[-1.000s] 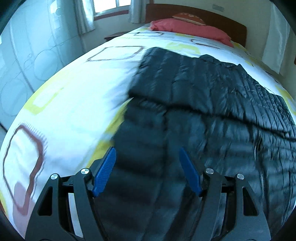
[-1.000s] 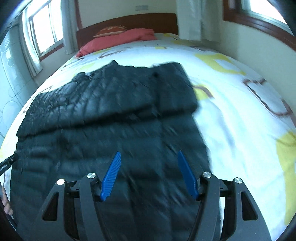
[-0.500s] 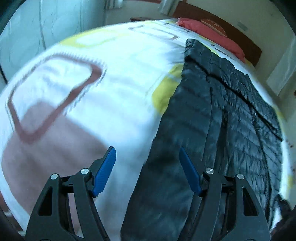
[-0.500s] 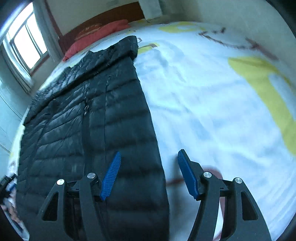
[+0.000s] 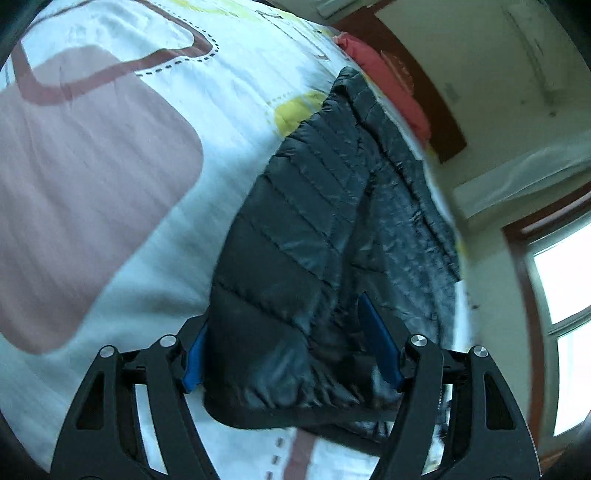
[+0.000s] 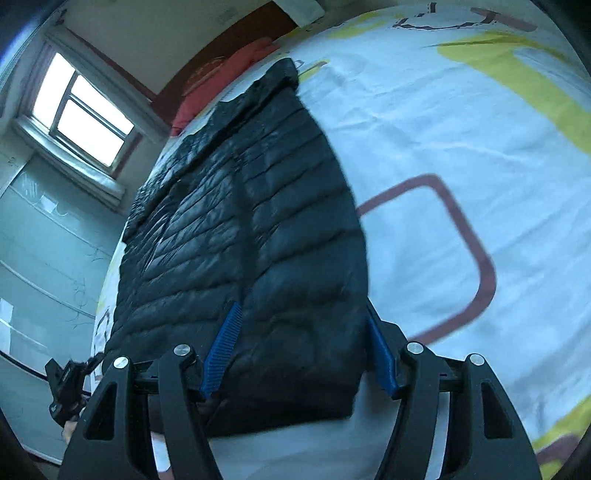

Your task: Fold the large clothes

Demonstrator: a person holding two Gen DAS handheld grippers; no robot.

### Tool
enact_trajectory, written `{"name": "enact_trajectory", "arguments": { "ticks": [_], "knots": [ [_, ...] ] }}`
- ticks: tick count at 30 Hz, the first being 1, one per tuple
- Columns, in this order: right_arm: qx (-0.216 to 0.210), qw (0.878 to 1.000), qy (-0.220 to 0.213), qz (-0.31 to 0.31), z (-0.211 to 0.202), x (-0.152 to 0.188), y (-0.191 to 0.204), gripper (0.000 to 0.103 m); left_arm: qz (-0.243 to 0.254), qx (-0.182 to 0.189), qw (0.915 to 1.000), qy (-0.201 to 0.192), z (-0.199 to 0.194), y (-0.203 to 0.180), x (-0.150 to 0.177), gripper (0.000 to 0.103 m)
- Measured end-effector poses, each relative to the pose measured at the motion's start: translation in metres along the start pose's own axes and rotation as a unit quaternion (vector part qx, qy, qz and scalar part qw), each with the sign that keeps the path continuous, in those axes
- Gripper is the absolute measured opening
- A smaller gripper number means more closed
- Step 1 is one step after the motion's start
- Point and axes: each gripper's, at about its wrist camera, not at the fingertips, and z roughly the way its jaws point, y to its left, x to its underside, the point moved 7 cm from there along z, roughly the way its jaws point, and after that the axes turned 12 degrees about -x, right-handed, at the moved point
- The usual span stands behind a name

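Moved: both grippers have swung out from above the jacket's middle to its near corners.
Left gripper [image 5: 291, 347]: jaws apart, jacket [image 5: 295, 236] corner between them.
Right gripper [image 6: 301, 349]: likewise apart around the other corner.
Jacket: flat on bed [image 6: 461, 129], long axis toward the headboard [image 6: 236, 33].

Jacket [image 5: 295, 236] lies flat on the bedspread [image 5: 110, 155], lengthwise toward the headboard [image 5: 424, 92], with pillow [image 5: 384, 81] beyond its far end, against the headboard. Left gripper [image 5: 291, 350] straddles the jacket's near left corner; right gripper [image 6: 299, 354] straddles the near right corner, both at the near hem. Window [image 6: 81, 110] stands on the wall past the jacket's left side.
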Motion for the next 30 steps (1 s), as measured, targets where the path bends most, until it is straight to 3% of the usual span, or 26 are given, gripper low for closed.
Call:
{"name": "enact_trajectory", "arguments": {
  "ticks": [5,8,11,17,21,27,30],
  "knots": [
    [-0.024,1.0,-0.013,0.01,0.006,0.0,0.006,0.062,0.001,0.008,0.9999,-0.008,0.003,-0.007,-0.001,0.07],
    [-0.029,0.999,-0.016,0.022,0.013,-0.004,0.001,0.044,0.003,0.004,0.9998,-0.017,0.005,-0.008,0.0,0.069],
    [-0.037,0.999,-0.011,0.029,0.01,-0.005,-0.003,0.037,0.003,-0.005,0.9997,-0.025,0.003,-0.005,-0.001,0.055],
    [-0.054,0.995,-0.026,0.082,-0.007,-0.007,-0.027,0.037,-0.021,-0.006,0.9995,-0.023,-0.003,0.021,-0.003,0.053],
    [-0.075,0.988,-0.034,0.128,-0.016,-0.002,-0.035,0.046,-0.033,0.01,0.9993,-0.013,-0.004,0.024,-0.003,0.057],
    [-0.093,0.984,-0.019,0.15,-0.018,0.018,-0.025,0.051,-0.034,0.034,0.9988,0.008,-0.006,0.014,0.014,0.064],
    [-0.087,0.987,-0.022,0.133,-0.013,0.017,-0.018,0.056,-0.028,0.03,0.9992,-0.002,-0.004,0.01,0.015,0.065]
  ]
}}
